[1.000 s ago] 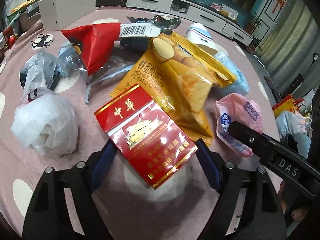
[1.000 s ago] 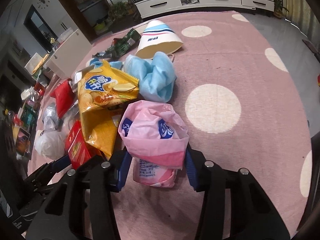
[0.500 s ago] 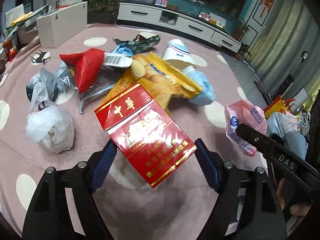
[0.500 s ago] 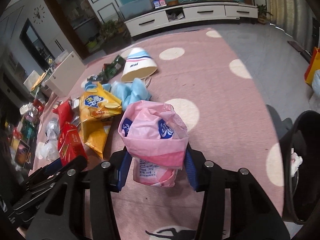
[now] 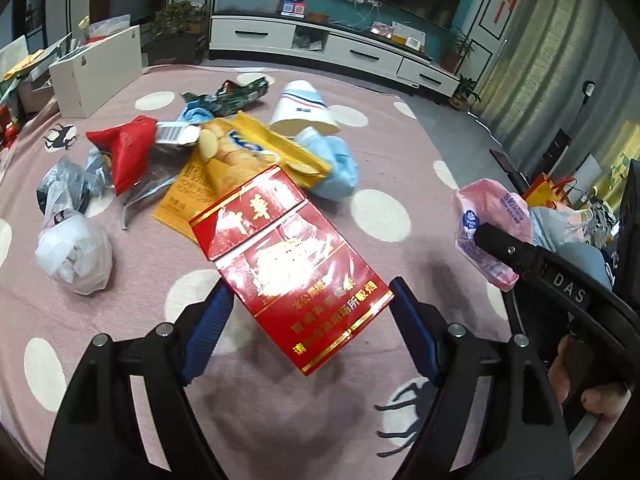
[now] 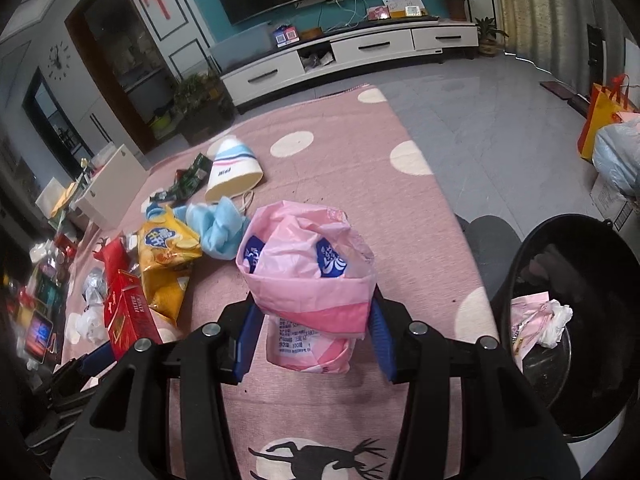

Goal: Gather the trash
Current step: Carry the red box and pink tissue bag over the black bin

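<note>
Left tool (image 5: 308, 316) clamped on a red cigarette pack (image 5: 292, 256), gripped across its near corner and raised clear of the pink dotted rug (image 5: 256, 420). Right tool (image 6: 310, 336) clamped on a pink tissue packet (image 6: 306, 276), pinched across its lower half, also off the rug. Black bin (image 6: 516, 264) just to the right of the right tool, open-topped, with crumpled paper already inside. Ahead and to the left of both tools, remaining litter on the rug: yellow crisp bag (image 5: 240, 160), blue face mask (image 5: 332, 164), paper cup (image 5: 302, 110) on its side, red wrapper (image 5: 128, 148), white plastic bag (image 5: 76, 252).

Step in hand, judged: carry to the bin. Best done by swinging the right tool rightward until the packet hangs fully over the bin mouth before release; soft wrap likely to cling or snag on the rim. Pack held diagonally by one corner: firm squeeze, level travel, release second, well inside the rim.
</note>
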A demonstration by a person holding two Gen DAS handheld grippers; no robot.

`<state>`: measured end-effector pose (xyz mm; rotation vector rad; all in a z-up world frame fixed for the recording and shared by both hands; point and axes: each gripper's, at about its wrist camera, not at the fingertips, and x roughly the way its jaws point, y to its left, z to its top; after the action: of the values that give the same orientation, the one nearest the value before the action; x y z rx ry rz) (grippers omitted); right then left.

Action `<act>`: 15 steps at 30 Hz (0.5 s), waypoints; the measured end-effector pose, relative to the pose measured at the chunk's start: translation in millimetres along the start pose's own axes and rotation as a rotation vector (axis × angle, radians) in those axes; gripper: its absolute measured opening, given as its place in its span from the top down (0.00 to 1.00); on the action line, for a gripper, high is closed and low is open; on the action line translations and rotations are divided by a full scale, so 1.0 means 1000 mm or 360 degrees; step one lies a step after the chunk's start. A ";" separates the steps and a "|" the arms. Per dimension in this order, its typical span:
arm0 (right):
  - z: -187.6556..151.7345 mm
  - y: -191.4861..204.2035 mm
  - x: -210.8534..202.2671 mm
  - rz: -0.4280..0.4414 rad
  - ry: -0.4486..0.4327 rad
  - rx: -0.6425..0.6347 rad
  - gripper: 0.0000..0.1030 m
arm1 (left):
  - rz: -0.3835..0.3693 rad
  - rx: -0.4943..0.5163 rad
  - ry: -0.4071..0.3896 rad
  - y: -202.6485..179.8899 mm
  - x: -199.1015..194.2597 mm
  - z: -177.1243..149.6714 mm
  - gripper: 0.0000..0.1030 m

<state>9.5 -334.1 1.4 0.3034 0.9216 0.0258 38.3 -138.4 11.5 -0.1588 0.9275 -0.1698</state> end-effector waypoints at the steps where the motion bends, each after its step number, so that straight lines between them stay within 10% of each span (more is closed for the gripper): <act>1: 0.001 -0.002 -0.003 -0.0005 -0.0009 0.0004 0.53 | -0.0005 0.0008 -0.0008 -0.004 -0.002 0.000 0.23; 15: 0.009 -0.037 -0.050 -0.0111 -0.0205 0.0110 0.53 | -0.0081 0.0156 -0.0061 -0.057 -0.008 0.005 0.23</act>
<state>-17.9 -379.6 34.8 0.3328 0.8054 -0.0889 33.0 -191.6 32.3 -0.0949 0.8757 -0.2581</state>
